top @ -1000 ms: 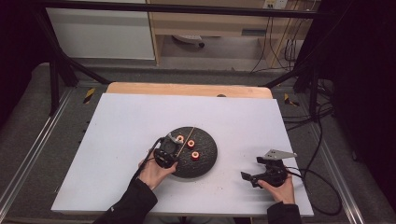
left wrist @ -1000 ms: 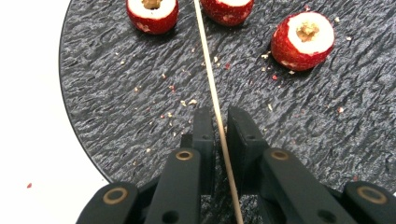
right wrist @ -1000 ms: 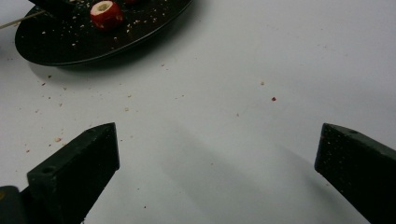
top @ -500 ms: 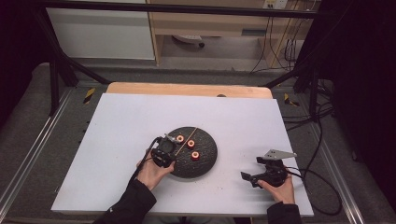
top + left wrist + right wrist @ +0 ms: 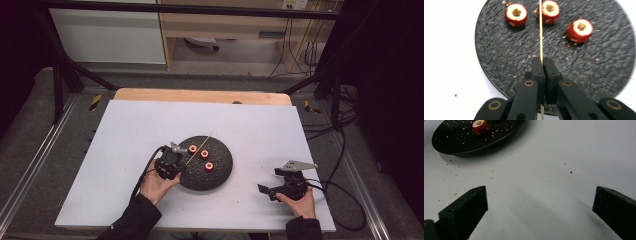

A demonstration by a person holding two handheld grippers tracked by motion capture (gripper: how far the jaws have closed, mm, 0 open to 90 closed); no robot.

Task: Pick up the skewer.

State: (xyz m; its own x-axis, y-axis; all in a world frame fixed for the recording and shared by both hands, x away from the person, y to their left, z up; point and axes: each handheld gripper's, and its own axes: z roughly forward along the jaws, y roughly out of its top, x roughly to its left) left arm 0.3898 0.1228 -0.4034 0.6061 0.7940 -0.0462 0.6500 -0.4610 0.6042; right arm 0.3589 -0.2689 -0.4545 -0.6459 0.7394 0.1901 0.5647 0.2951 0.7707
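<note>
Wooden skewer (image 5: 540,32) pinched inside left claw (image 5: 543,65)

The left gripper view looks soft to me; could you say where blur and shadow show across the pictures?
Left gripper view: black plate texture smeared, skewer crisp. Right gripper view: soft jaw shadows on the table. High view: dark surroundings, white tabletop evenly lit.

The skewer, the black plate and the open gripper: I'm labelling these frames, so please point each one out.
skewer (image 5: 540,30), left gripper view, thin shaft above the jaws.
black plate (image 5: 499,57), left gripper view, bare textured surface.
right gripper (image 5: 540,207), right gripper view, midway between its open jaws.
</note>
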